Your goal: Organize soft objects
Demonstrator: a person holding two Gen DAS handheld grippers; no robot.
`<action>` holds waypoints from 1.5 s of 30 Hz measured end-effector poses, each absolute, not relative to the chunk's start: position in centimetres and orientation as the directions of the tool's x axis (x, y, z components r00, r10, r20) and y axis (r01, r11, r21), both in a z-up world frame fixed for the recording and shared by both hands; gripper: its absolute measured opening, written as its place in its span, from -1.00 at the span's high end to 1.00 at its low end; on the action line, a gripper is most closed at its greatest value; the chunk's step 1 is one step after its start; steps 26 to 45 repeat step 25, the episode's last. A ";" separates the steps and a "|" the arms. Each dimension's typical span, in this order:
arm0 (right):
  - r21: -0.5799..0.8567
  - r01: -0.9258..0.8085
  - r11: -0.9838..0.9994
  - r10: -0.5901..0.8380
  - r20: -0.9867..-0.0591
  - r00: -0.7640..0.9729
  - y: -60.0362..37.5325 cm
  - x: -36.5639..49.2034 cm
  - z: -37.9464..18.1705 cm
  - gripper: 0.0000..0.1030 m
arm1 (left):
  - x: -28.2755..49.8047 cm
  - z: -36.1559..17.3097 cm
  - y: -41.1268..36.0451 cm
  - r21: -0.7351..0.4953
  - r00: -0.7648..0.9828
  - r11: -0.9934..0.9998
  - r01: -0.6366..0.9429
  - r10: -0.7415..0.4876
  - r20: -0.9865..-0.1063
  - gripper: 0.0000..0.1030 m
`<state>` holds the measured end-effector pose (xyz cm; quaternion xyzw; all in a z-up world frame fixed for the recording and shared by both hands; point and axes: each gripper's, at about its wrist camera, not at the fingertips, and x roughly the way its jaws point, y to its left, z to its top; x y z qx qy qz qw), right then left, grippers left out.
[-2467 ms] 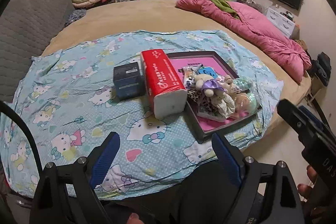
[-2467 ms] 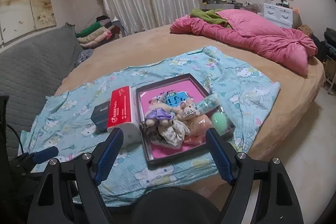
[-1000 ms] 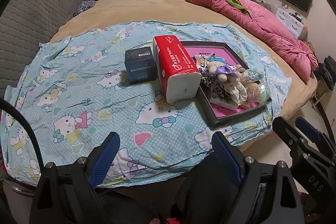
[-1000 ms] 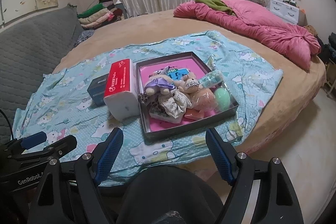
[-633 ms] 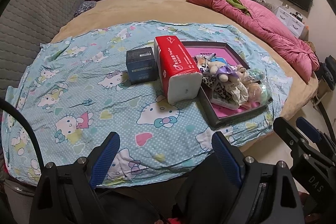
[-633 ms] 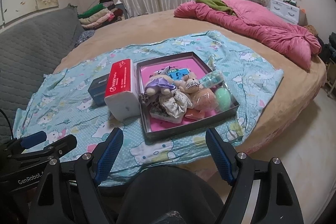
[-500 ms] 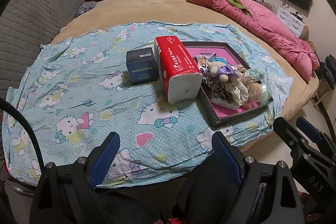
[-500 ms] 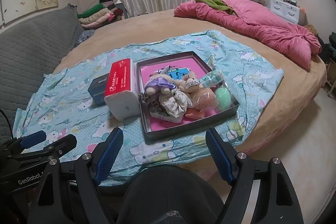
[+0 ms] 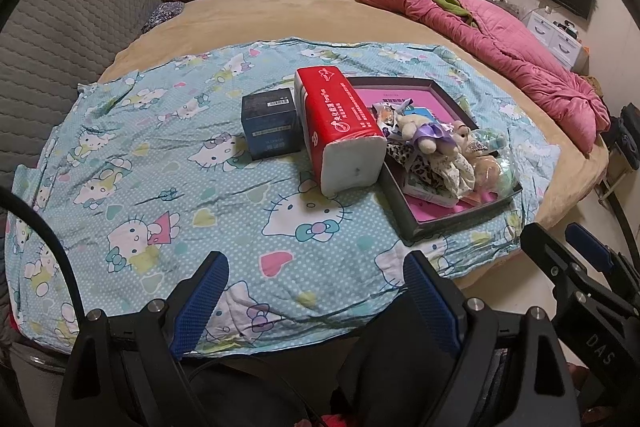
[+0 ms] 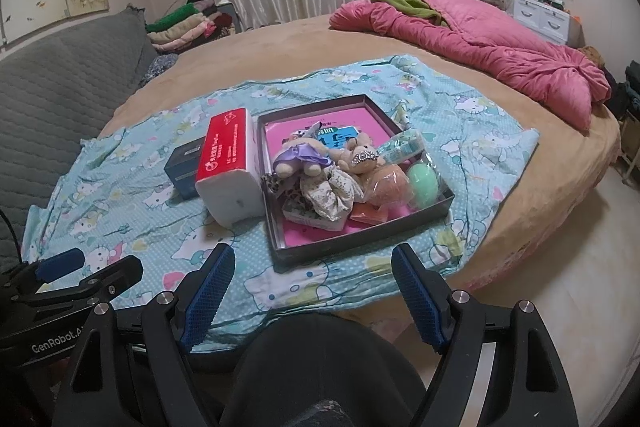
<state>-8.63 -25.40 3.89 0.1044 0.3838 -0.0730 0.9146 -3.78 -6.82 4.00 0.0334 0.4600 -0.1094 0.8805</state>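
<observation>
Lettering is showing in only a few spots: "GenRobot.A" is reading white along the left gripper body as seen from the right wrist, and "DAS" is running down the right gripper body in the left wrist view. White Chinese characters and a round logo are lying along the red tissue pack, too small to read; the dark blue box beside it is carrying a barcode sticker. Soft toys are lying heaped in the dark tray with its pink floor, on the cat-print sheet spread over the bed. Both grippers are hanging short of the sheet's near edge, jaws standing wide apart and gripping nothing. Compared with a second ago, everything is sitting where it was, and neither gripper is showing any shift.
</observation>
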 end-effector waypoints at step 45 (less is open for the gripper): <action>0.136 0.233 0.963 -0.065 -0.721 0.690 -25.8 -8.6 3.7 -0.59 | -3.9 3.1 -7.3 -0.017 0.543 0.974 0.226 -0.141 -0.828 -0.73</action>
